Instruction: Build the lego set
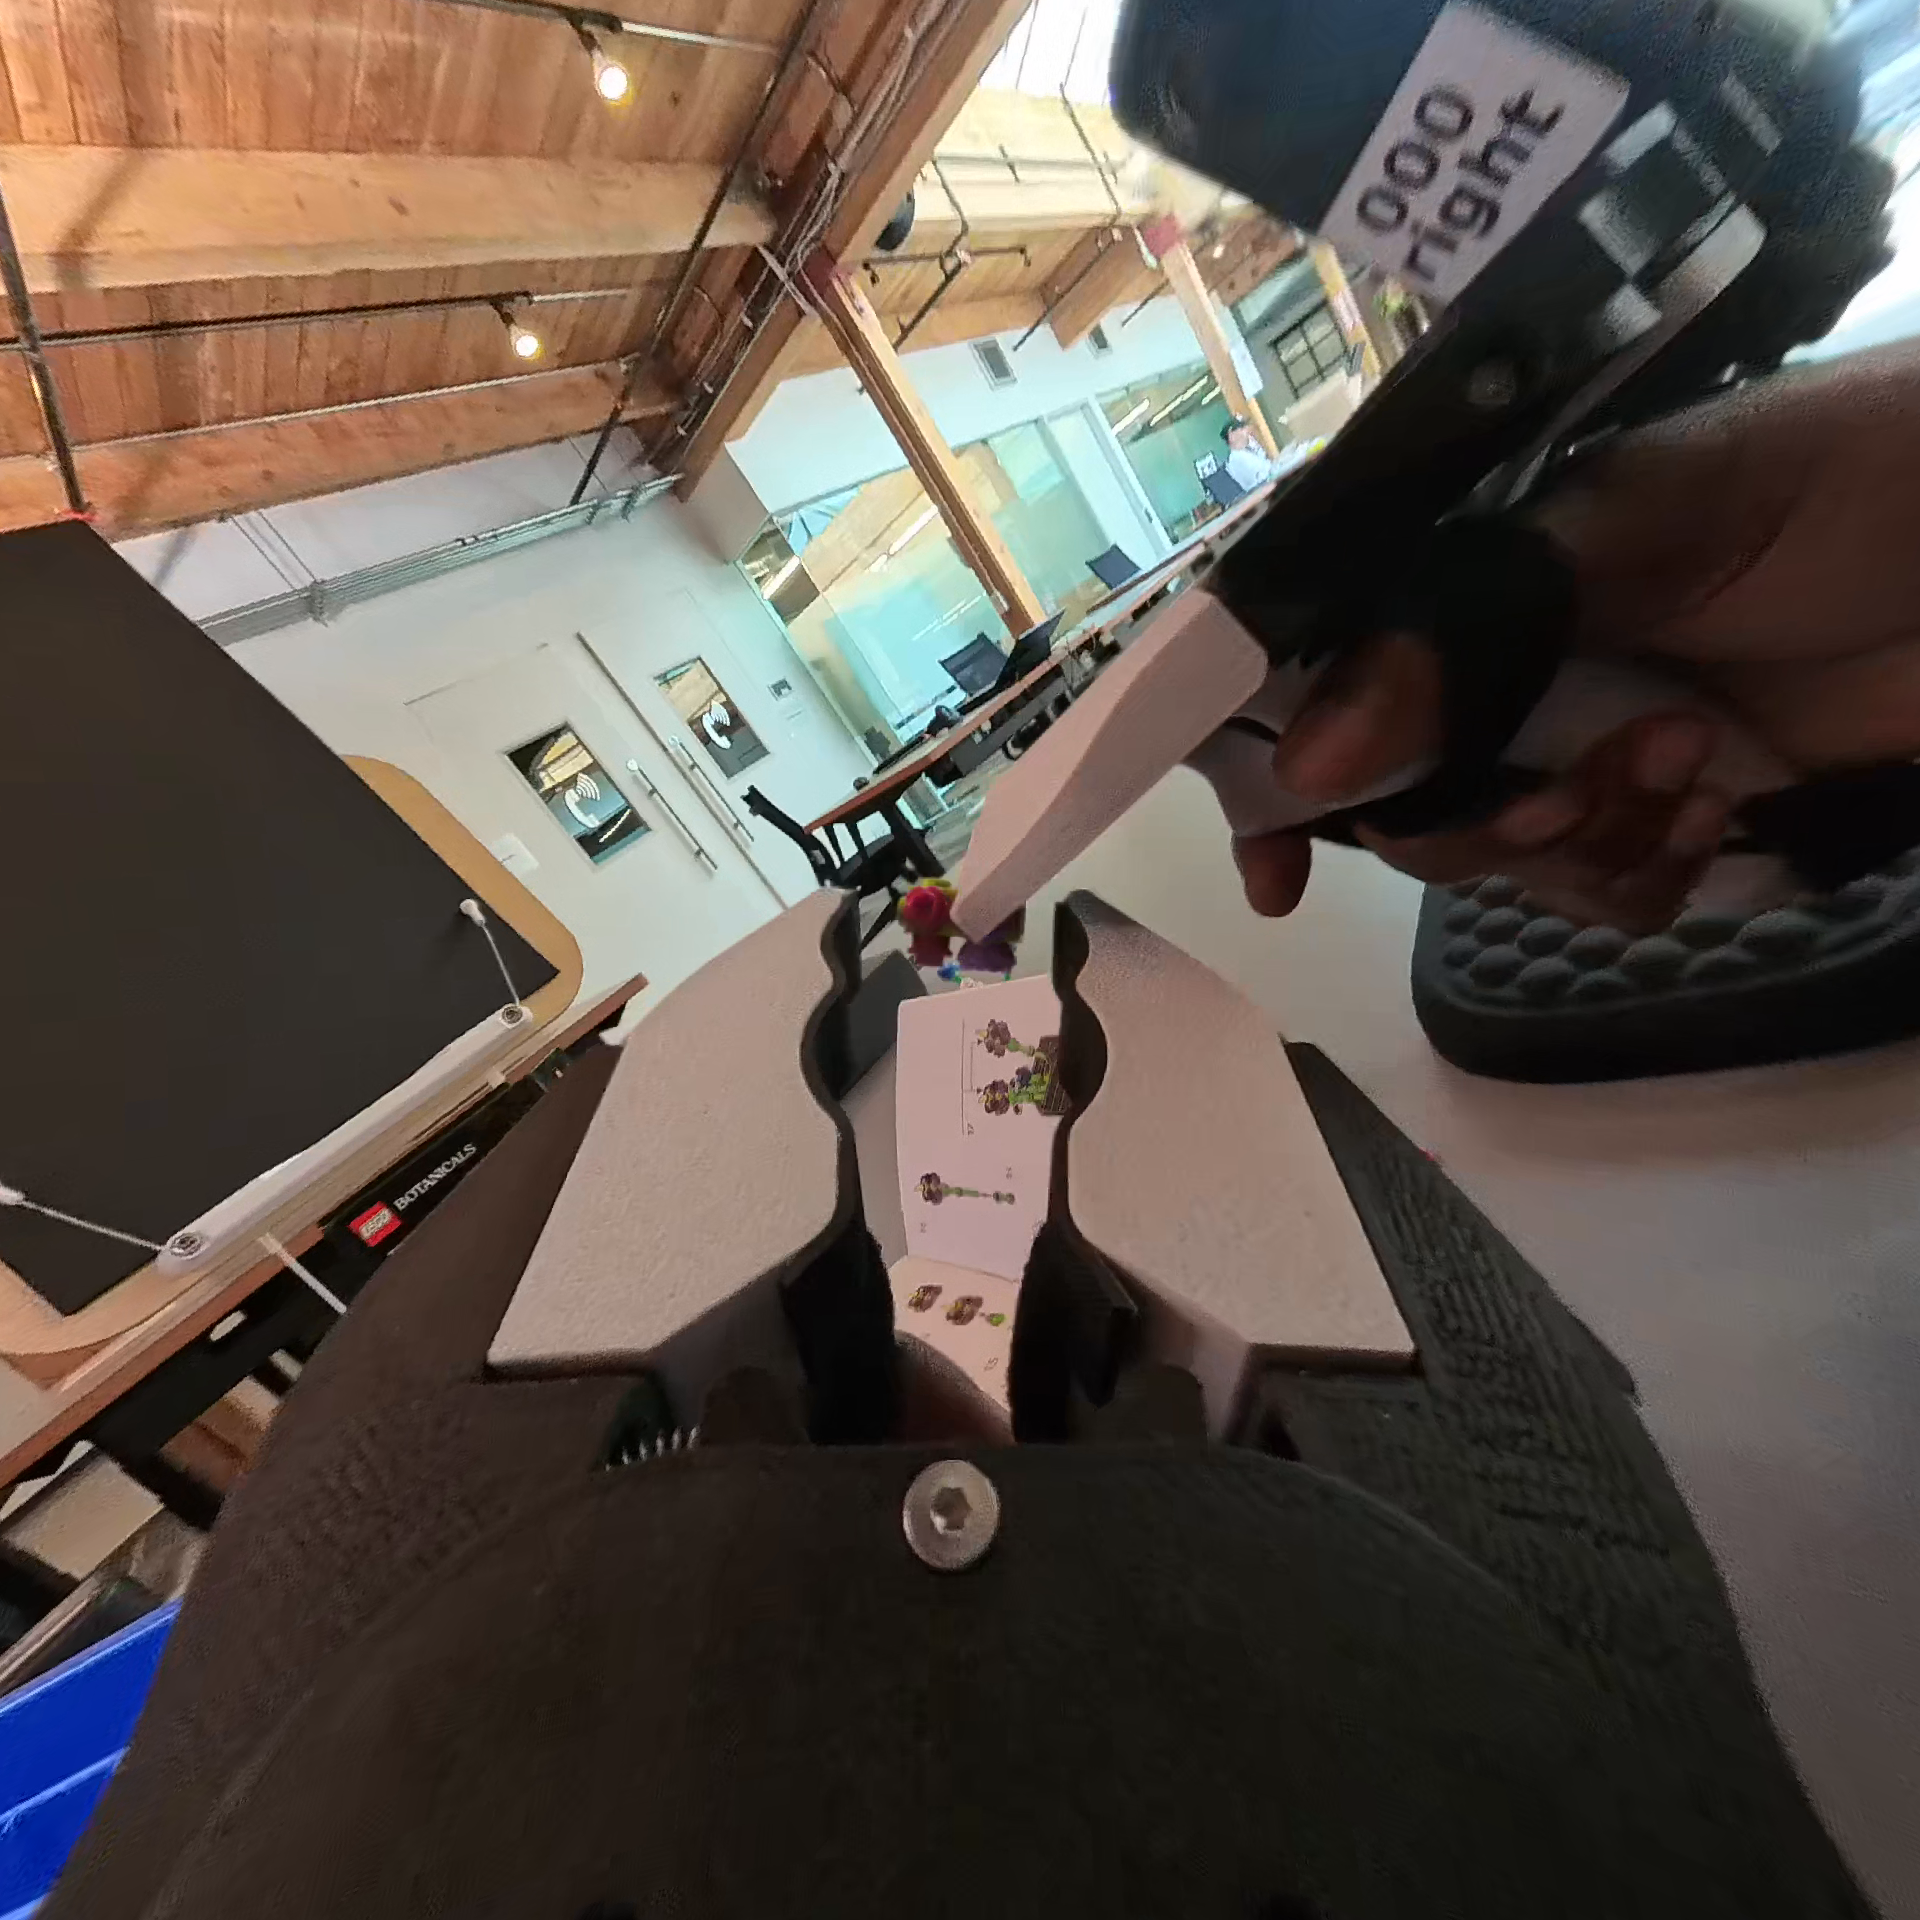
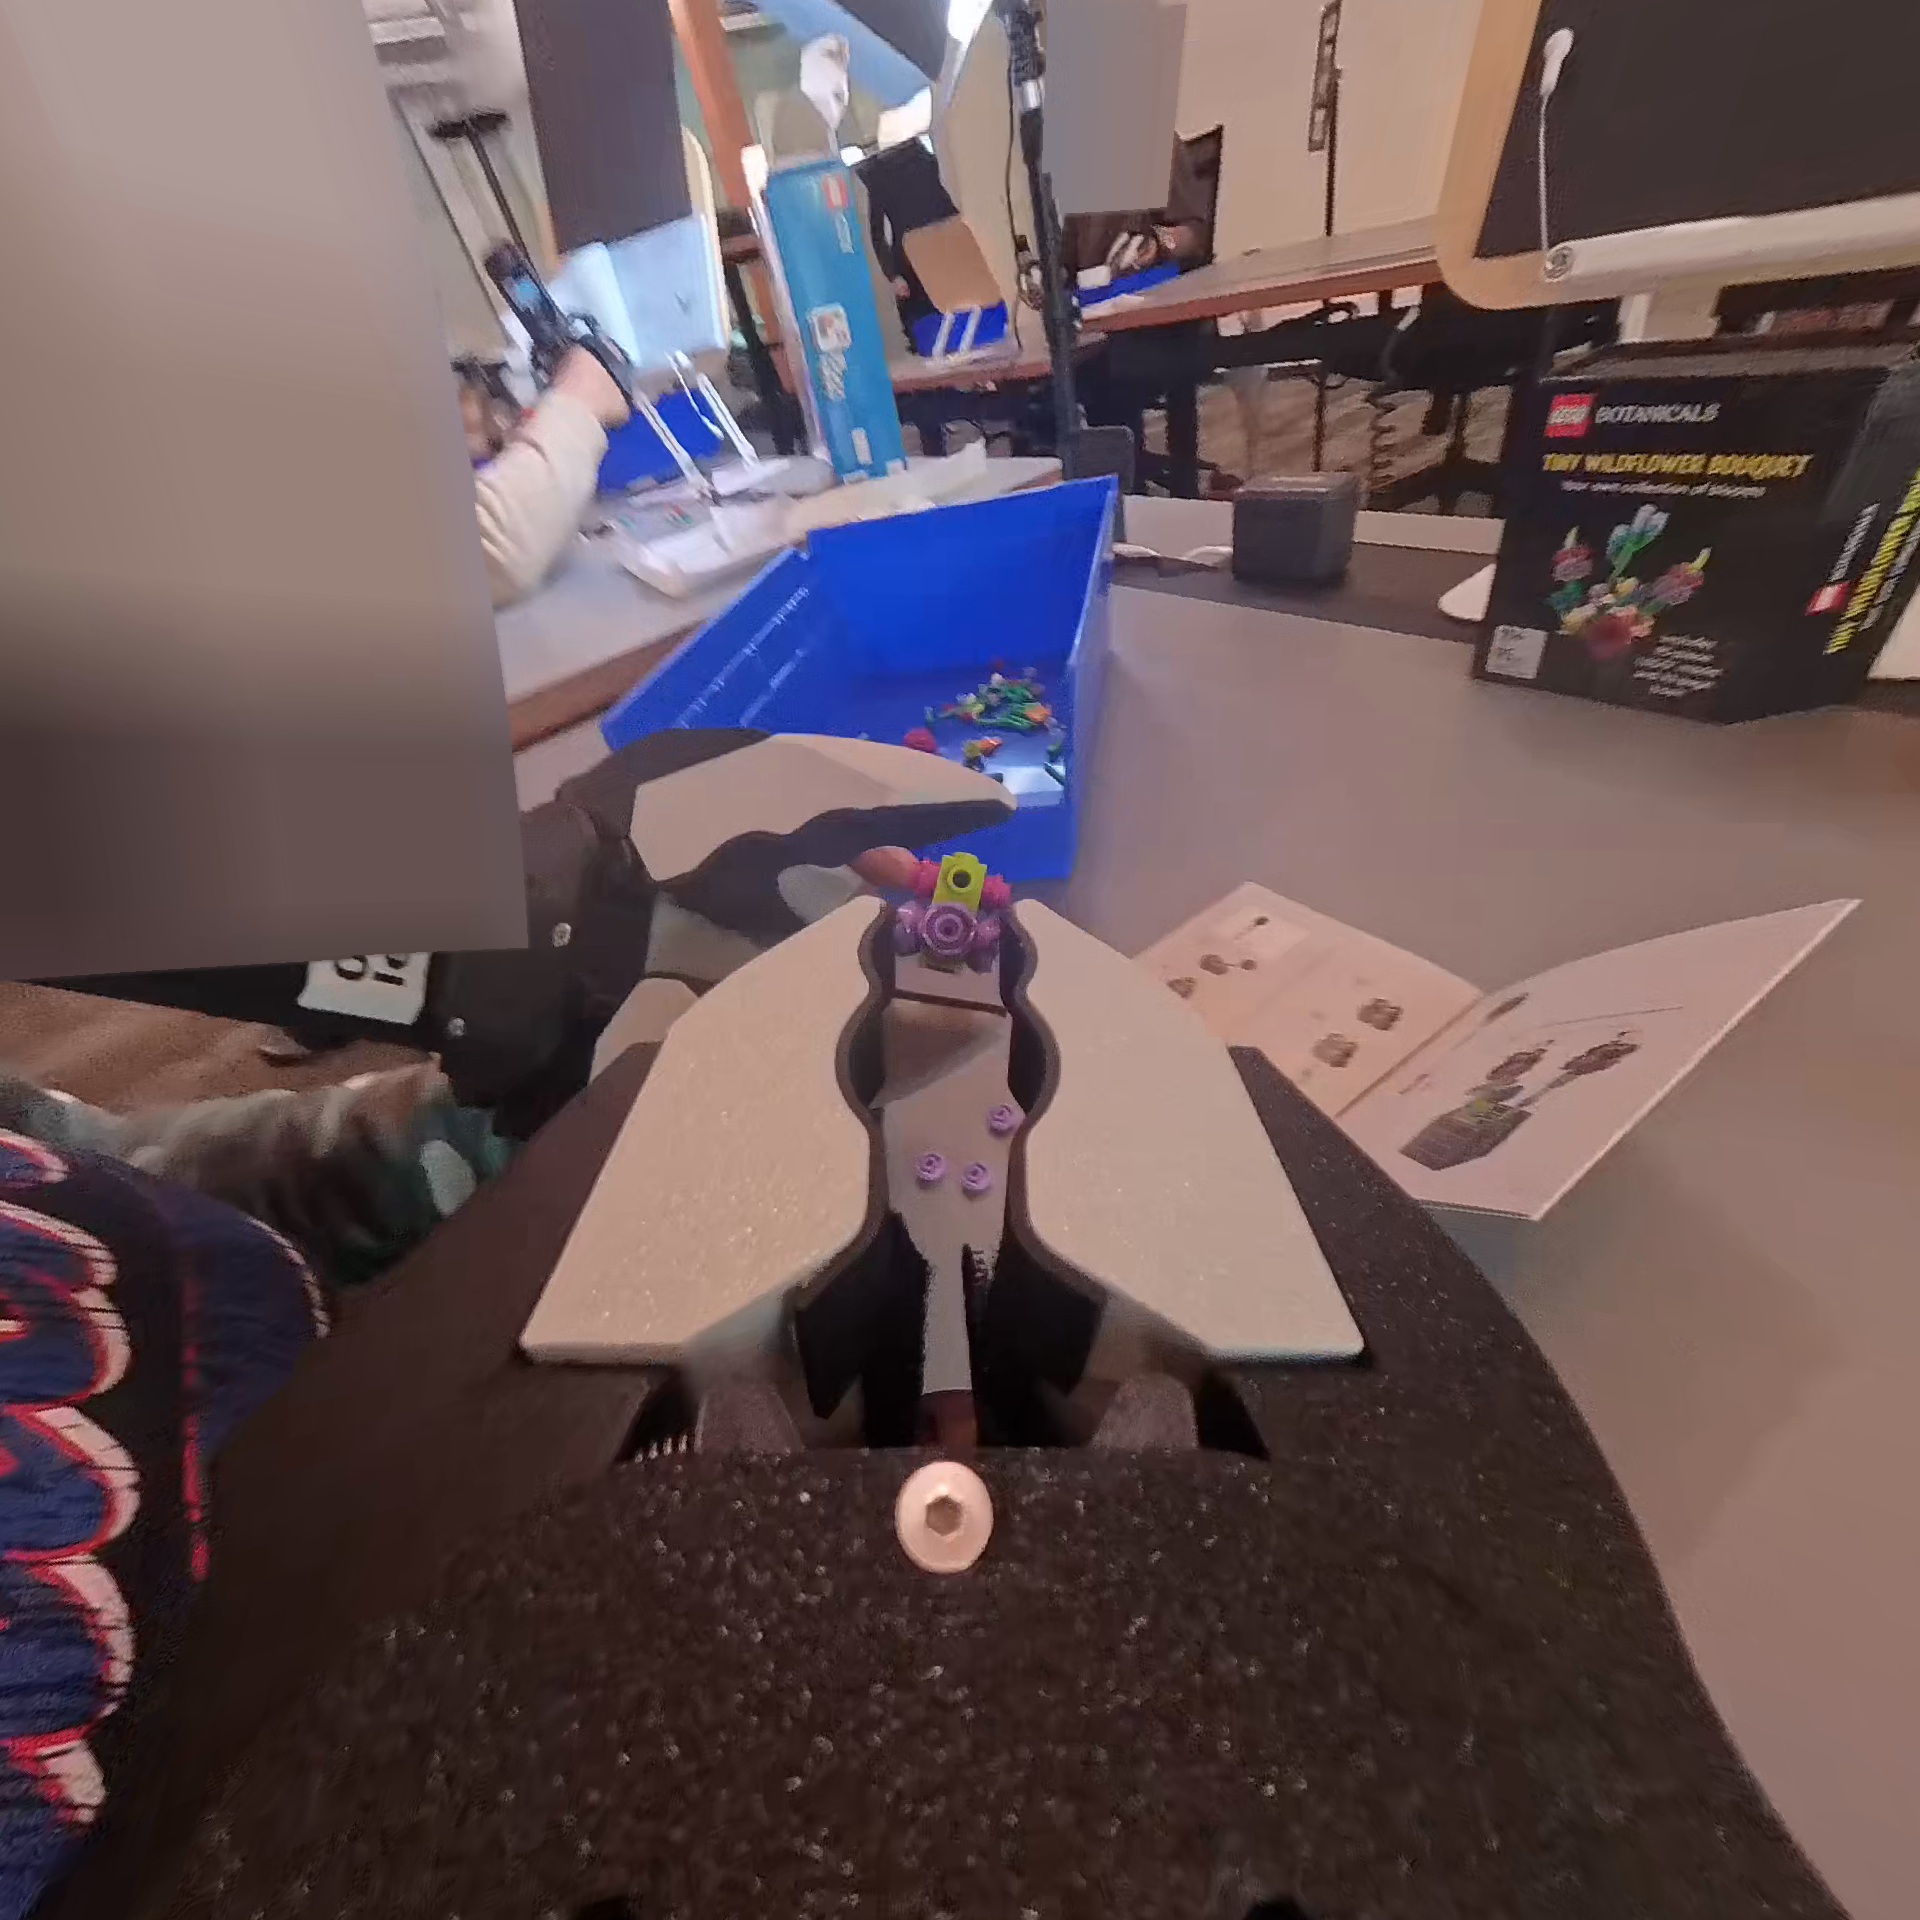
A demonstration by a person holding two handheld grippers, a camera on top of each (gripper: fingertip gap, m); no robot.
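Between the tips of the right gripper [image 2: 943, 928], seen from its own wrist camera, sits a small purple flower assembly [image 2: 943, 932] with a lime piece on top; the fingers are drawn close and pinch it from both sides. To the left of those fingers the left gripper [image 2: 977, 805] reaches in, its tips just above the flower; whether they touch it cannot be told. Its own wrist view shows its fingers [image 1: 727, 1132] a little apart with nothing plainly between them, the flower [image 1: 956, 930] lying just beyond the tips. Beneath the right fingers three loose purple studs [image 2: 961, 1153] lie on the tabletop [image 2: 1455, 790]. Beyond the fingers, a little left, stands a blue bin [image 2: 935, 623] of small coloured parts. To the right lies the open instruction booklet [image 2: 1507, 1070], and farther right the black set box [image 2: 1683, 540].

The step in hand looks like building up one bloom. Next likely comes pressing on another piece, which calls for steady alignment while the right grip holds firm.

The flower's underside and stem are hidden by the fingers, and the bin's parts are too small to identify.
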